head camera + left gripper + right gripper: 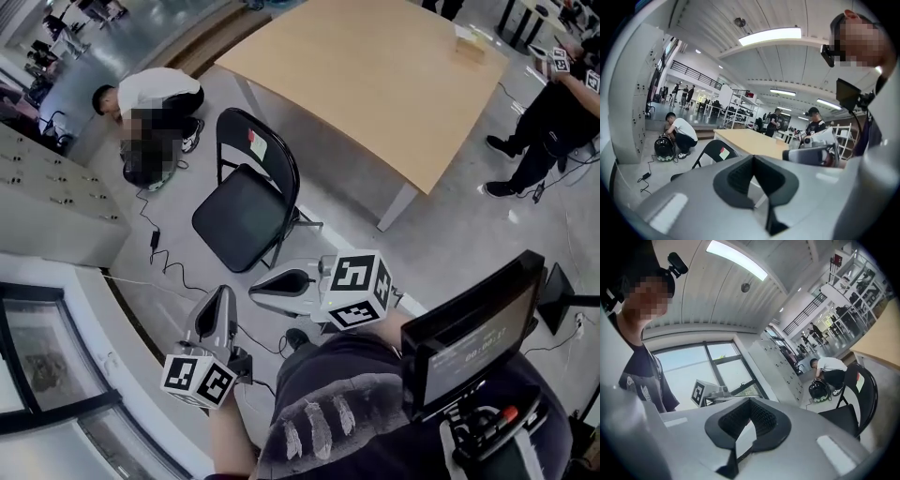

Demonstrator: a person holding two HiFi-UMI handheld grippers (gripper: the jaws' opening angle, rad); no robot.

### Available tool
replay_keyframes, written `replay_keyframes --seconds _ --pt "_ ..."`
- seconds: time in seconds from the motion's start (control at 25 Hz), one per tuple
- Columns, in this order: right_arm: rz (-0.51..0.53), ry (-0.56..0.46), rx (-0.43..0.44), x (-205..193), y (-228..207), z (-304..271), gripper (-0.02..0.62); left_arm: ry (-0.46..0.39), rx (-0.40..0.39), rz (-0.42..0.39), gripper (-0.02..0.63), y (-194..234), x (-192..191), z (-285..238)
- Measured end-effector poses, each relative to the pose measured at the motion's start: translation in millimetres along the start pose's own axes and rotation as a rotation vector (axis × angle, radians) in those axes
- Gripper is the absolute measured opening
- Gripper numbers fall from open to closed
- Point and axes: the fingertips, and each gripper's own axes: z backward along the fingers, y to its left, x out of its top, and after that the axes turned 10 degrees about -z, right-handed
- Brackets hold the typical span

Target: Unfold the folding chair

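The black folding chair stands unfolded on the grey floor, seat down, with a white and red sticker on its backrest. It is beside the table's near corner. My left gripper is shut and empty, held short of the chair with its tip toward the seat. My right gripper is also shut and empty, pointing left just below the chair's front edge. The left gripper view has its shut gripper in front, with the chair beyond. In the right gripper view the chair is at the right of the shut gripper.
A large wooden table stands behind the chair. A person crouches over a black bag at the left, by grey lockers. A cable trails across the floor. Another person stands at the far right.
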Motion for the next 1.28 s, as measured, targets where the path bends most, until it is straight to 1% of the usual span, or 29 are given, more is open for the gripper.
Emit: replay_keyframes --seconds 0.12,0.28,0.44,0.56,0.72,0.88,1.0,1.08,1.16,1.28 --pt "0.05 0.017 -0.003 0 16 -18 0.003 -0.049 0.013 -0.033 0.0 10 6 21" --pt "0.078 0.03 -0.009 -4 35 -54 0.003 -0.099 0.015 -0.033 0.0 36 7 56" --pt "0.092 0.062 0.0 -22 57 -105 0.003 -0.119 0.03 -0.009 0.0 74 -4 101" --pt "0.111 0.094 -0.005 -35 69 -138 0.003 -0.139 0.017 0.025 0.0 98 -15 125" --pt "0.157 0.125 -0.047 -53 79 -172 0.002 -0.146 -0.03 0.053 0.001 114 -30 145" --pt "0.153 0.131 -0.083 -67 82 -188 0.002 -0.145 -0.112 0.06 0.0 112 -43 148" --pt "0.131 0.129 -0.15 -77 81 -177 0.002 -0.126 -0.17 0.067 0.0 104 -51 142" --pt "0.115 0.115 -0.205 -77 75 -166 0.002 -0.13 -0.204 0.069 0.0 101 -48 135" --pt "0.107 0.092 -0.249 -70 68 -158 0.002 -0.144 -0.227 0.061 0.0 100 -40 130" --pt "0.125 0.074 -0.284 -65 63 -153 0.002 -0.15 -0.248 0.047 0.0 100 -34 125"
